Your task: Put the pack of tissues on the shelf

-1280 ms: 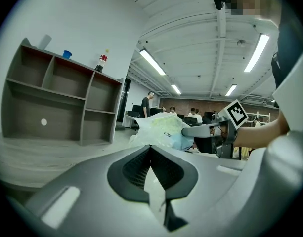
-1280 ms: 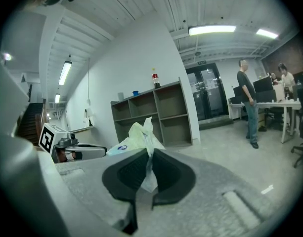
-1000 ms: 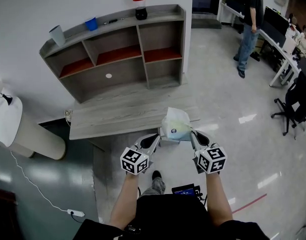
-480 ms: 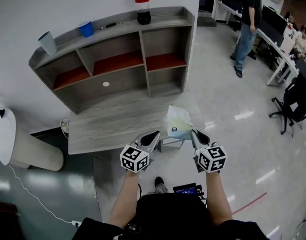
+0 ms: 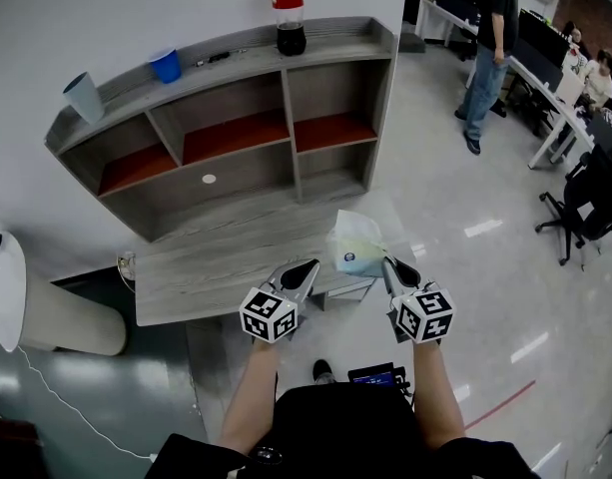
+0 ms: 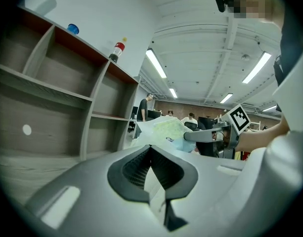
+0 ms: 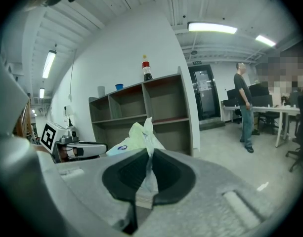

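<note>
1. A pack of tissues (image 5: 353, 244), soft and pale green with a blue label, hangs in the air over the near right corner of a grey table (image 5: 206, 267). It is not yet on the shelf (image 5: 335, 43).
2. The right gripper (image 5: 388, 260) has its jaws pressed together on a fold of the wrapper. The left gripper (image 5: 311, 264) has its jaws nearly closed on a pale strip. This seems to be the wrapper's other edge, though the close view leaves some doubt.
3. The step in hand is likely carrying the pack forward. To do it well, keep both grippers level and evenly spaced so the thin film neither tears nor slips. Set the pack fully inside a compartment before letting go.
4. The shelf stands along the table's far edge. On its top board are a cola bottle (image 5: 289, 13), a blue cup (image 5: 167, 65) and a pale cup (image 5: 83, 96).
5. Only bare tabletop lies between pack and shelf. The tall bottle could topple if the top board is chosen. A standing person (image 5: 493, 48) and an office chair (image 5: 590, 203) are well off to the right.
</note>
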### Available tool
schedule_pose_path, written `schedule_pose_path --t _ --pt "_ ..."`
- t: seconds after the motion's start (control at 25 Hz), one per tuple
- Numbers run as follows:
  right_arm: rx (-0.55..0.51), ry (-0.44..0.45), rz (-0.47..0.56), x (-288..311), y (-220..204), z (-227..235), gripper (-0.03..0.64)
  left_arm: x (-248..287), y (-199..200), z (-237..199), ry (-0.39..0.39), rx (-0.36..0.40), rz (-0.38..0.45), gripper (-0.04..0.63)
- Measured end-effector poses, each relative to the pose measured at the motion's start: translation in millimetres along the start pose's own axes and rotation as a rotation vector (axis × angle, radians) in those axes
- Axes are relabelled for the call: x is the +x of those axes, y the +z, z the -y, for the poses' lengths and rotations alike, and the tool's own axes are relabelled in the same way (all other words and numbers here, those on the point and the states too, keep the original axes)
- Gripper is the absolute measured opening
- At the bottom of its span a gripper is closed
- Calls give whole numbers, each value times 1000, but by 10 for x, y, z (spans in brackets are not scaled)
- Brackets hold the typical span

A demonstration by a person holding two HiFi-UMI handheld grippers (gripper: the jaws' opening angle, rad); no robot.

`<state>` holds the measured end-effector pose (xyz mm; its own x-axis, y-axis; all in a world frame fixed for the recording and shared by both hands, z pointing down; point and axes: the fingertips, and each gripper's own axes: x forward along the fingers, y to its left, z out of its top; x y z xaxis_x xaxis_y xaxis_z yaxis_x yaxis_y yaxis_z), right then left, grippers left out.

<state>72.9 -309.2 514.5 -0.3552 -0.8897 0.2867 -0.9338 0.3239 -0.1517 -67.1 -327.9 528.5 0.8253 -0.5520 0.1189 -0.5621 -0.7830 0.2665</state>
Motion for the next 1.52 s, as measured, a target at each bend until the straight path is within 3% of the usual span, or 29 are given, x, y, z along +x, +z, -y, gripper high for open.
schedule_pose_path --t 0.28,0.96,1.52 --pt "2 -3 -10 81 19 117 18 165 -9 -39 -10 -2 -11 -6" --pt "-19 95 -6 280 193 444 17 412 133 -140 100 18 -8 -6" --pt "-8 122 1 327 215 603 17 568 120 -69 113 29 -30 -6"
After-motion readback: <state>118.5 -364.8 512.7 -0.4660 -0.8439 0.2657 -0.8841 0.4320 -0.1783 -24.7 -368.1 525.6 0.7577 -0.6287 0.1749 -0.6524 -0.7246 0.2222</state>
